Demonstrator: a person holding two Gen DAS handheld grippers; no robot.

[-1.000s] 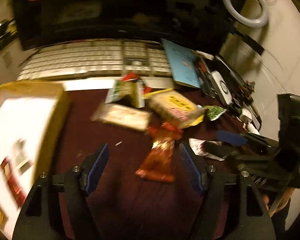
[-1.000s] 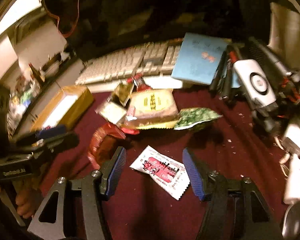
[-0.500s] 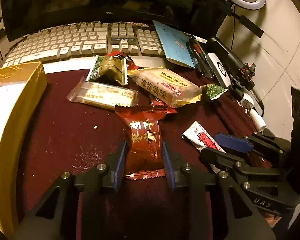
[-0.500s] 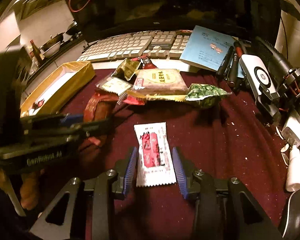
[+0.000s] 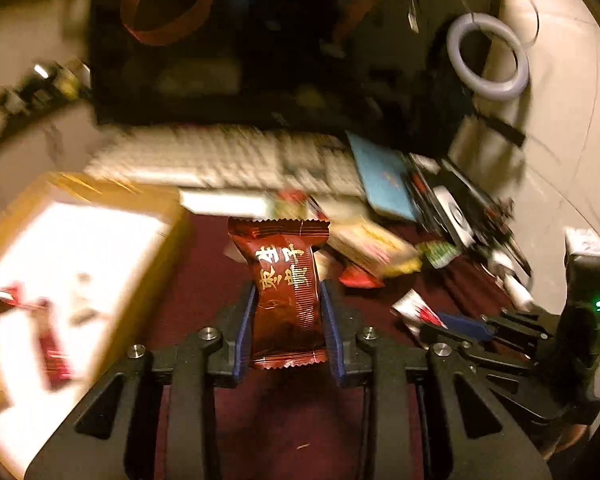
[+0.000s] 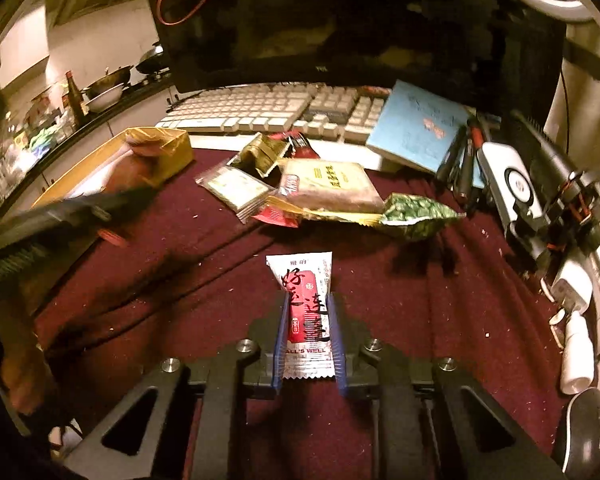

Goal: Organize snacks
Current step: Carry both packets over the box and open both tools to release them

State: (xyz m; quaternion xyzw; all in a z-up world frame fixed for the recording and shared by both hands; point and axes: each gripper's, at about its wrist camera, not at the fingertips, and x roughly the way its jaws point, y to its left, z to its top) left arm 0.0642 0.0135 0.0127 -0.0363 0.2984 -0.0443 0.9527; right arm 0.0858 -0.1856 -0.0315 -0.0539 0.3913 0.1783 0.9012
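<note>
My left gripper (image 5: 287, 316) is shut on a dark red snack packet (image 5: 286, 288) with gold writing and holds it lifted above the maroon cloth (image 5: 284, 420). My right gripper (image 6: 307, 334) is shut on a white and red sachet (image 6: 306, 312), low over the cloth (image 6: 420, 320). A gold box (image 5: 72, 264) with a white inside holds a few packets at the left; it also shows in the right wrist view (image 6: 156, 152). Several loose snacks lie in a pile: a yellow packet (image 6: 332, 184), a green bag (image 6: 416, 216), a clear-wrapped bar (image 6: 232, 188).
A white keyboard (image 6: 260, 110) lies behind the pile below a dark monitor. A blue notebook (image 6: 420, 128), pens, a white device (image 6: 512, 184), cables and a small white bottle (image 6: 576, 356) crowd the right edge. A mouse (image 6: 584, 428) sits at the bottom right.
Both grippers have closed on their packets. The left one has lifted the dark red packet off the cloth and swung toward the gold box. The right one holds the sachet, squeezed narrower.
</note>
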